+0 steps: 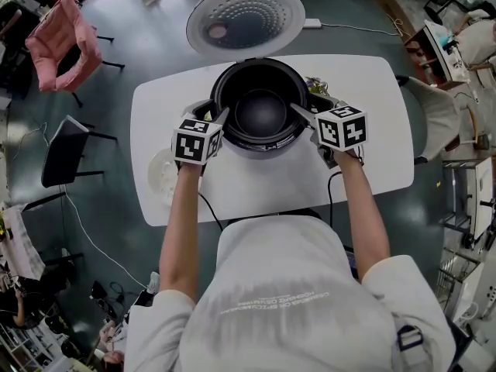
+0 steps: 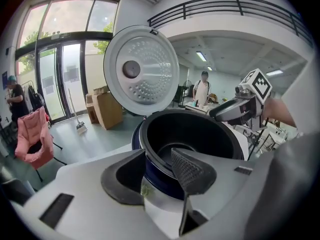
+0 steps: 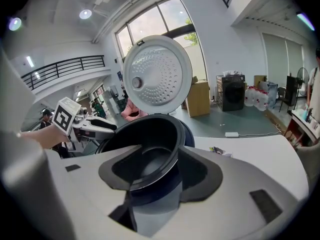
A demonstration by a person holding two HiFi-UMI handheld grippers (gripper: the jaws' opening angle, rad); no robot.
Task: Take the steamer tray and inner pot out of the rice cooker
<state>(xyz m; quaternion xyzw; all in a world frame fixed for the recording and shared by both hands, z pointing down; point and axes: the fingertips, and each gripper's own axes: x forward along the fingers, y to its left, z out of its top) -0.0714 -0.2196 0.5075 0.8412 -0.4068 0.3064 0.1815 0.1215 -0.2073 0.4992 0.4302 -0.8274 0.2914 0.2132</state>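
The rice cooker (image 1: 260,144) stands on a white table (image 1: 372,130) with its round lid (image 1: 246,18) tipped up and back. The black inner pot (image 1: 261,111) sits inside it, empty. My left gripper (image 1: 220,122) straddles the pot's left rim, one jaw inside the pot (image 2: 200,134) and one outside the cooker wall; its jaws (image 2: 159,156) stand apart, not pressing. My right gripper (image 1: 298,113) straddles the right rim in the same way, open (image 3: 160,156) around the pot (image 3: 145,134). A pale round tray (image 1: 163,175) lies on the table under my left forearm.
A black cable (image 1: 332,192) hangs off the table's near edge. A chair draped in pink cloth (image 1: 62,41) and a dark chair (image 1: 66,149) stand left of the table. A cardboard box (image 2: 107,109) and a standing person (image 2: 202,89) are far behind the cooker.
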